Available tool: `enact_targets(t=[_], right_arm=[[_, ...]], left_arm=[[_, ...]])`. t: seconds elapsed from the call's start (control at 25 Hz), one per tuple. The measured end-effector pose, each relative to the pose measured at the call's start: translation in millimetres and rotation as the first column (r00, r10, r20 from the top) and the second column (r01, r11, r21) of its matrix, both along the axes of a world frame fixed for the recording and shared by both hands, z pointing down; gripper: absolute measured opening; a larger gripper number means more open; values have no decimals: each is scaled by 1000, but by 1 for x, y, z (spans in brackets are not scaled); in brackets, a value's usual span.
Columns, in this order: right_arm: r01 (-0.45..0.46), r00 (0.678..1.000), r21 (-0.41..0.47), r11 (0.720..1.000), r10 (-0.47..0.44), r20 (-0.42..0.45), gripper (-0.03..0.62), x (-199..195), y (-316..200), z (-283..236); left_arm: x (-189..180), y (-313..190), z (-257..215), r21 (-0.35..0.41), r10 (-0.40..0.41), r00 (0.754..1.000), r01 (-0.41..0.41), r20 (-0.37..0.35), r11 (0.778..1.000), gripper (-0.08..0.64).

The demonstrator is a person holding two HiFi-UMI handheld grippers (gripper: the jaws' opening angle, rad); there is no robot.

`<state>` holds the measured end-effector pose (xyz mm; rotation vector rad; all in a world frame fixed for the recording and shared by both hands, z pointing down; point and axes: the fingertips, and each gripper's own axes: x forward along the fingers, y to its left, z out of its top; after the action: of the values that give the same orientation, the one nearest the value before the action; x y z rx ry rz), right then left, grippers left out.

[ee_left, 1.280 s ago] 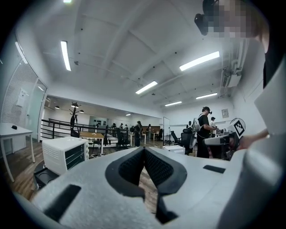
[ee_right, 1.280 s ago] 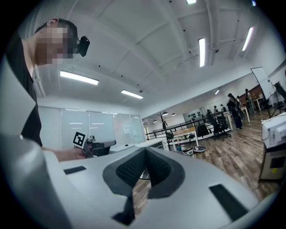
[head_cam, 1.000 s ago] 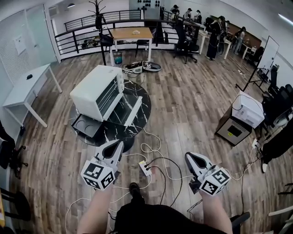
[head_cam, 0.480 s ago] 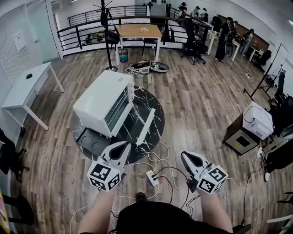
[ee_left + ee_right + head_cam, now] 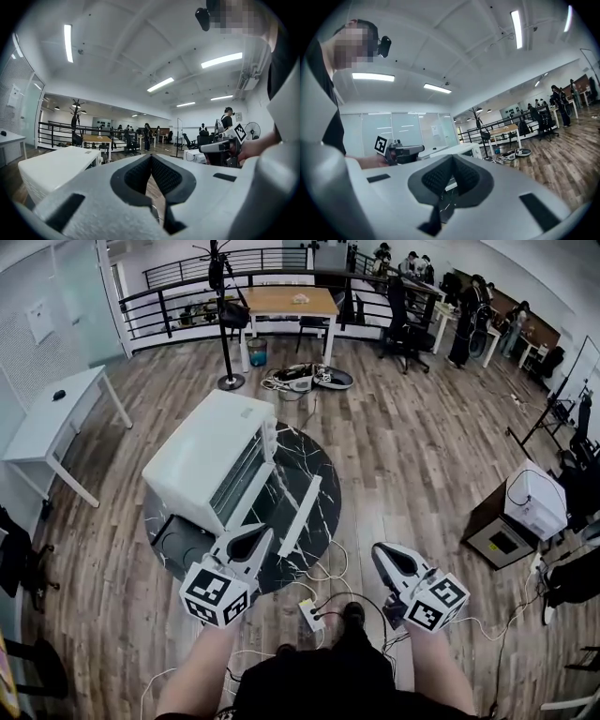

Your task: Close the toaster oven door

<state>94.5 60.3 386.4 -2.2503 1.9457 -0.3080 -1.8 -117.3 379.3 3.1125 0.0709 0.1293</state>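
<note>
Head view: your left gripper (image 5: 251,542) and right gripper (image 5: 386,559) are closed, empty, with the open door (image 5: 302,515) ahead of the left. Push off-centre and your tip could slip off.

The toaster oven (image 5: 208,454) is a white box with a flat top. It stands upright on a round black table (image 5: 314,457) with white marble veins. Its door (image 5: 281,501) is open, folded down almost flat in front of the opening, with a dark glass panel and a white bar along its outer edge.
</note>
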Motion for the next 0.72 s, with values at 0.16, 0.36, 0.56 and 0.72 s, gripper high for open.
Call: enact_targets(t=[0.16, 0.36, 0.56, 0.72], right_arm=[[51, 999, 9, 999, -51, 15, 5, 51, -19, 13], [193, 980, 20, 981, -194, 44, 5, 133, -58, 11], [316, 947, 39, 948, -317, 47, 5, 198, -90, -1], [402, 914, 10, 915, -402, 59, 5, 206, -118, 12]], left_arm=[[41, -14, 8, 4, -49, 999, 49, 5, 999, 9], [91, -36, 0, -44, -211, 977, 211, 13, 976, 9], [136, -32, -7, -15, -284, 958, 285, 48, 958, 9], [142, -44, -7, -11, -350, 936, 351, 46, 936, 9]])
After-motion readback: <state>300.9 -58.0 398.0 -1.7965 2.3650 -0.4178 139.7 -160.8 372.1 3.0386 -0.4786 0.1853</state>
